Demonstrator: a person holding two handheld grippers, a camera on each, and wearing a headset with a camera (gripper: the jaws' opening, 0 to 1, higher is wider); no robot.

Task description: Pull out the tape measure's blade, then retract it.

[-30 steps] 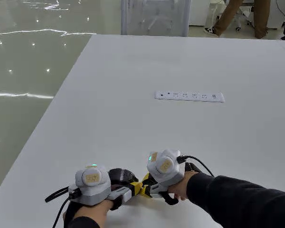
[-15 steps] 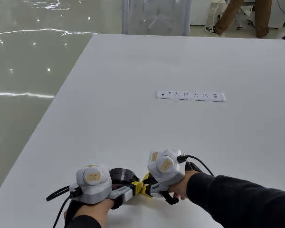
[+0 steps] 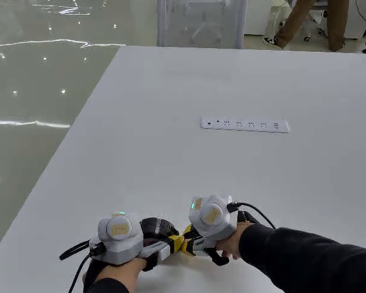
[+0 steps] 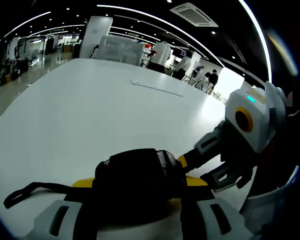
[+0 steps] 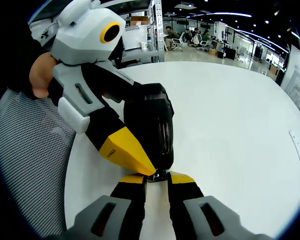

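Note:
A black tape measure (image 3: pixel 157 226) lies low over the white table (image 3: pixel 171 134) near its front edge. My left gripper (image 3: pixel 166 242) comes in from the left and is shut on the tape measure's body (image 4: pixel 140 172), with yellow jaw tips on either side of it. My right gripper (image 3: pixel 186 239) faces it from the right. Its yellow-tipped jaws (image 5: pixel 157 178) are pinched on the small blade hook at the mouth of the case (image 5: pixel 152 125). Almost no blade shows between hook and case. The left gripper's yellow finger (image 5: pixel 125 147) sits just beside the hook.
A white power strip (image 3: pixel 244 124) lies further out on the table, right of centre. The table's left edge (image 3: pixel 61 137) drops to a glossy floor. A mesh chair (image 5: pixel 30 150) sits behind the grippers. People stand far off past the table (image 3: pixel 311 18).
The grippers and the tape measure have stayed together in the same place; only the head camera has shifted slightly.

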